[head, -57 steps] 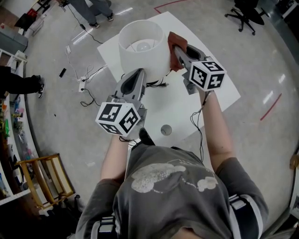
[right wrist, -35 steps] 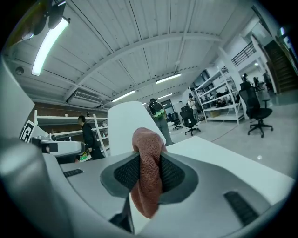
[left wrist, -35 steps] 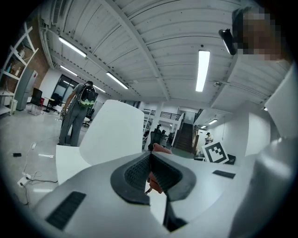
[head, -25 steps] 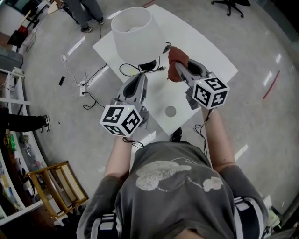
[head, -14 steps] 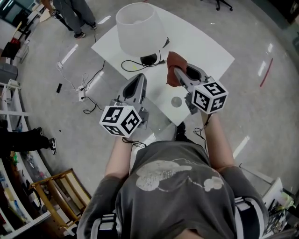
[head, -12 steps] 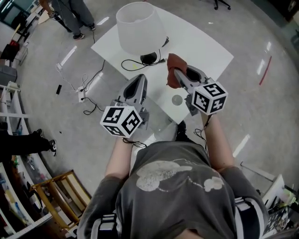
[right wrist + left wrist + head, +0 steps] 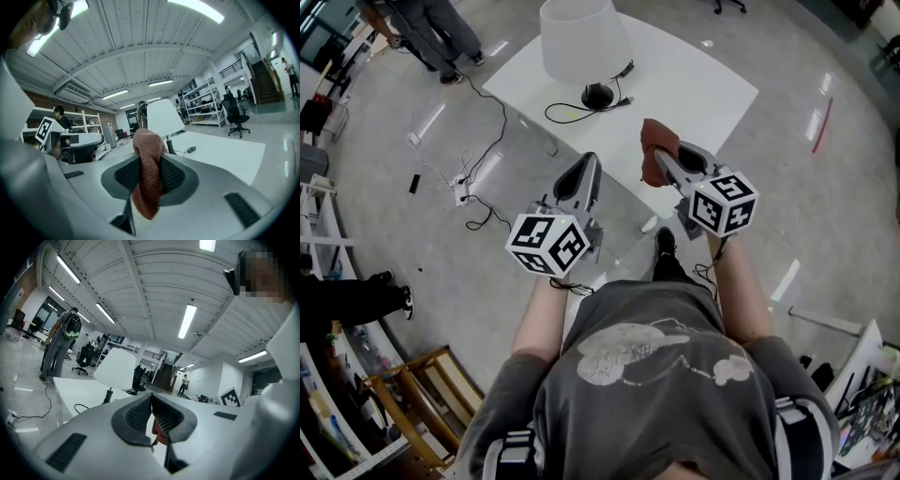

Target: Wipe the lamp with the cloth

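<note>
Rust-brown towelling cloth [image 7: 147, 173] clamped in the right gripper [image 7: 661, 161], left gripper [image 7: 588, 163] beside it closed on nothing, white-shaded table lamp [image 7: 581, 37] well ahead on white tabletop [image 7: 694, 84].

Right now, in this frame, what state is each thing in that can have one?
Left claw: shut, nothing between the jaws.
Right claw: shut on the reddish-brown terry cloth.
Reddish-brown terry cloth: bunched, sticking out past the jaws.
White-shaded table lamp: upright on the white table, apart from both claws.
Black power cord: looped loose on the table.
</note>
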Demonstrator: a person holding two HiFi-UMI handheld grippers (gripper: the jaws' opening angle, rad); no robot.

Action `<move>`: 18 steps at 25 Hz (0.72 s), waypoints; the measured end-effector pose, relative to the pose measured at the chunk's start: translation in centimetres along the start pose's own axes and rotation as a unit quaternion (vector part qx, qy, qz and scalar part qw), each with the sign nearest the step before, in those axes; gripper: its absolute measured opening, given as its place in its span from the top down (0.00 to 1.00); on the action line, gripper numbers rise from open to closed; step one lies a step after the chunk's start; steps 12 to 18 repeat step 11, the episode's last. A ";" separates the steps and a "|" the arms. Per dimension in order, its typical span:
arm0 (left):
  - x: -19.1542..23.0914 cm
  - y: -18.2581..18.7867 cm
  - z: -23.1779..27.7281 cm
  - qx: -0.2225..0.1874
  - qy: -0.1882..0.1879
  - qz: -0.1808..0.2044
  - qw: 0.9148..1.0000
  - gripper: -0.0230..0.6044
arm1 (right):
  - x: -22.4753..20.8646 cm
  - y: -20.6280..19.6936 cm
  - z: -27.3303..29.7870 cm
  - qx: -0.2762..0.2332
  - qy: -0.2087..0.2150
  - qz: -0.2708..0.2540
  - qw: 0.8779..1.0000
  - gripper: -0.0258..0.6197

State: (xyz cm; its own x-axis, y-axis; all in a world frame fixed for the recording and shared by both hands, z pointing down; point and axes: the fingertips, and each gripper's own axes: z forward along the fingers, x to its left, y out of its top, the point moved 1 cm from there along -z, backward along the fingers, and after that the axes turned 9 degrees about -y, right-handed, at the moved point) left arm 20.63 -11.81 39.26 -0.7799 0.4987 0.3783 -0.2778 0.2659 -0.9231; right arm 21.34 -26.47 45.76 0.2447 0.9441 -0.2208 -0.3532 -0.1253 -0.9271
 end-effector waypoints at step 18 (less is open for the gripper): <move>-1.5 -1.0 -4.5 -0.005 -0.010 -0.003 1.000 0.95 | 3.7 -3.2 -2.7 0.010 -0.004 -0.005 1.000 0.82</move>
